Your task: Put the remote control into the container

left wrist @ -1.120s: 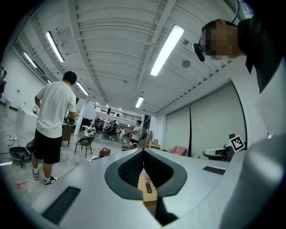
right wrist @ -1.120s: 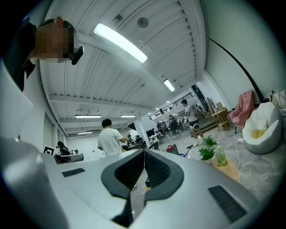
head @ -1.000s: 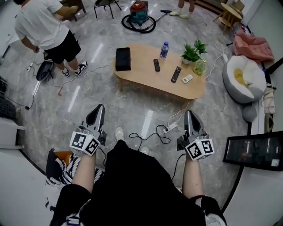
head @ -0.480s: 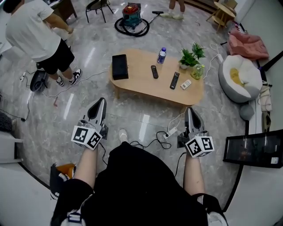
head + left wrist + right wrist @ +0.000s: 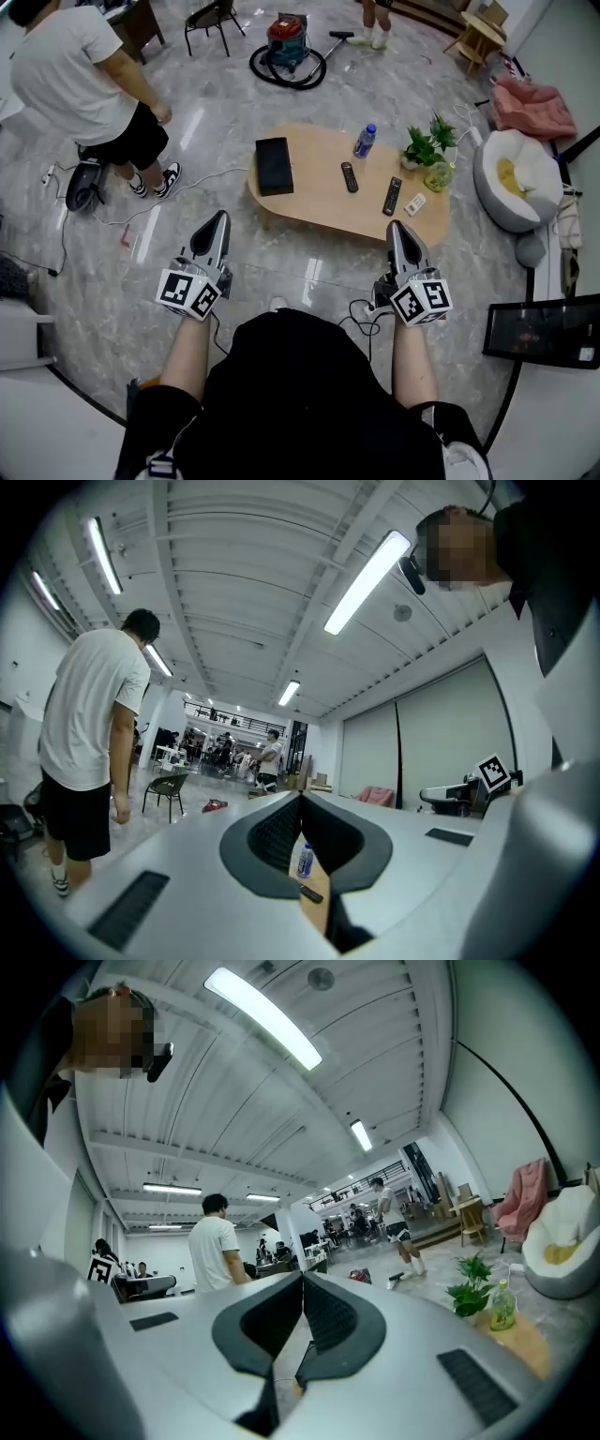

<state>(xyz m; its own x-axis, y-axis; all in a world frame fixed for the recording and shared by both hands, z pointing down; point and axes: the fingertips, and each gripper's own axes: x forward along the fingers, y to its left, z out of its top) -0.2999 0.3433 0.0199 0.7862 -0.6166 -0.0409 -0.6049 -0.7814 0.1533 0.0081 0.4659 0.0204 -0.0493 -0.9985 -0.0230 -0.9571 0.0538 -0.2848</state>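
Your left claw (image 5: 219, 219) and right claw (image 5: 397, 228) are closed and empty. Past the left's tips, only a bottle (image 5: 305, 860) and a remote control (image 5: 311, 893) show.

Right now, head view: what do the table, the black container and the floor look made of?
Table: light wood or wood veneer, matt; even tan top, no glare.
Container: black and matt, perhaps fabric or plastic; too small to tell.
Floor: polished stone-look tile, glossy; grey veining and bright light streaks.
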